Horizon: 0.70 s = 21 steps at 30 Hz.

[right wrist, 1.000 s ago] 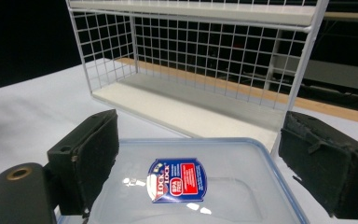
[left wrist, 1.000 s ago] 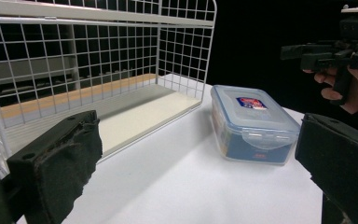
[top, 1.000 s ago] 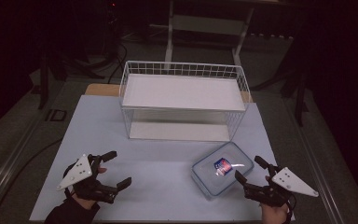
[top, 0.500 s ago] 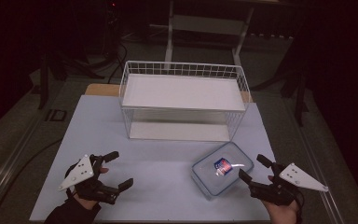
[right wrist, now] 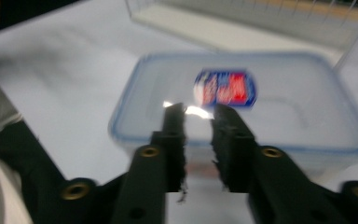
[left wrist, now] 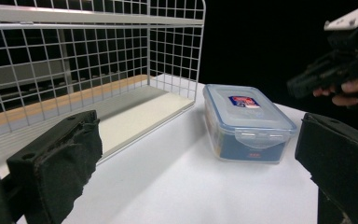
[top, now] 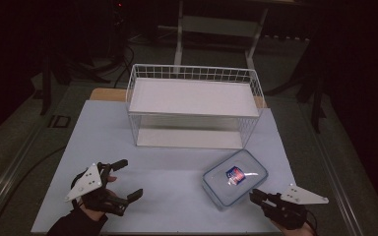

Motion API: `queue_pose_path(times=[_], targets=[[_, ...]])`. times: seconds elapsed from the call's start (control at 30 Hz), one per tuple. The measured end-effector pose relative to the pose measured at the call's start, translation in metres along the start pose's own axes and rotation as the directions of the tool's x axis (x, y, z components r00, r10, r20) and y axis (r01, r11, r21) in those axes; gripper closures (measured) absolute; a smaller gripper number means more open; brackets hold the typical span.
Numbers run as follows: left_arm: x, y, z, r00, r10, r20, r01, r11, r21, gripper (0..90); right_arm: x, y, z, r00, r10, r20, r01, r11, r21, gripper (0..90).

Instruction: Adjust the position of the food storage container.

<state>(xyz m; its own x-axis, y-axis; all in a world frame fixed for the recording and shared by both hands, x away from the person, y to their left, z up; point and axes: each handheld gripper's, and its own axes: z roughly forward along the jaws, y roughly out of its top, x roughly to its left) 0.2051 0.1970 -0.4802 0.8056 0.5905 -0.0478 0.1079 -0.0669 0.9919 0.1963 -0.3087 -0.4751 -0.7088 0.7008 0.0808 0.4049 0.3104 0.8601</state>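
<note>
So we've got a clear plastic box with a blue-rimmed snap lid sitting on the white table, just in front of the right corner of the wire basket, near it but not touching as far as we can see. There's a red and blue sticker on the lid.

Our right gripper sits low at the near corner of the box, its jaws pulled nearly together with just a thin slit between them and nothing in it. In the right gripper view the tips point straight over the near edge of the lid, though that picture is blurry so we can't say if they touch the plastic. Our left gripper hangs over bare table well off to the left, jaws spread wide, holding nothing.

Looks to us like we're at the approach step, lining up on the box before any grab. Next move probably needs the right jaws spread wider to take the rim or a lid tab, and the left one brought over to steady the far side so the box doesn't skid on the smooth table
</note>
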Motion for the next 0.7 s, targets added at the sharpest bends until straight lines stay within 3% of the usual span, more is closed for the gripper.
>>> queue_pose_path(times=[0.1, 0.17, 0.37, 0.53, 0.7], targets=[[0.001, 0.000, -0.001, 1.0000, -0.005, 0.001, 0.005, 1.0000, -0.006, 0.4, 0.002, -0.008, 0.007, 0.9998, -0.014, -0.013, 0.014, 0.999, 0.049, 88.4], [0.001, 0.000, -0.001, 0.9999, -0.009, 0.006, 0.009, 0.9999, -0.008, 0.4, 0.002, -0.012, 0.011, 0.9995, -0.014, -0.029, 0.016, 0.997, 0.079, 89.8], [0.000, 0.000, 0.000, 1.0000, -0.002, 0.010, 0.002, 1.0000, -0.001, 0.4, 0.008, -0.017, 0.022, 0.9962, -0.061, -0.062, 0.069, 0.988, 0.137, 89.9], [-0.001, 0.001, -0.001, 1.0000, 0.002, 0.009, -0.002, 1.0000, -0.003, 0.4, 0.008, -0.018, 0.030, 0.9937, -0.074, -0.084, 0.088, 0.980, 0.177, 90.0], [-0.001, 0.001, 0.000, 0.9999, -0.002, 0.012, 0.002, 1.0000, -0.003, 0.4, 0.009, -0.016, 0.035, 0.9914, -0.085, -0.100, 0.102, 0.979, 0.179, 90.0]])
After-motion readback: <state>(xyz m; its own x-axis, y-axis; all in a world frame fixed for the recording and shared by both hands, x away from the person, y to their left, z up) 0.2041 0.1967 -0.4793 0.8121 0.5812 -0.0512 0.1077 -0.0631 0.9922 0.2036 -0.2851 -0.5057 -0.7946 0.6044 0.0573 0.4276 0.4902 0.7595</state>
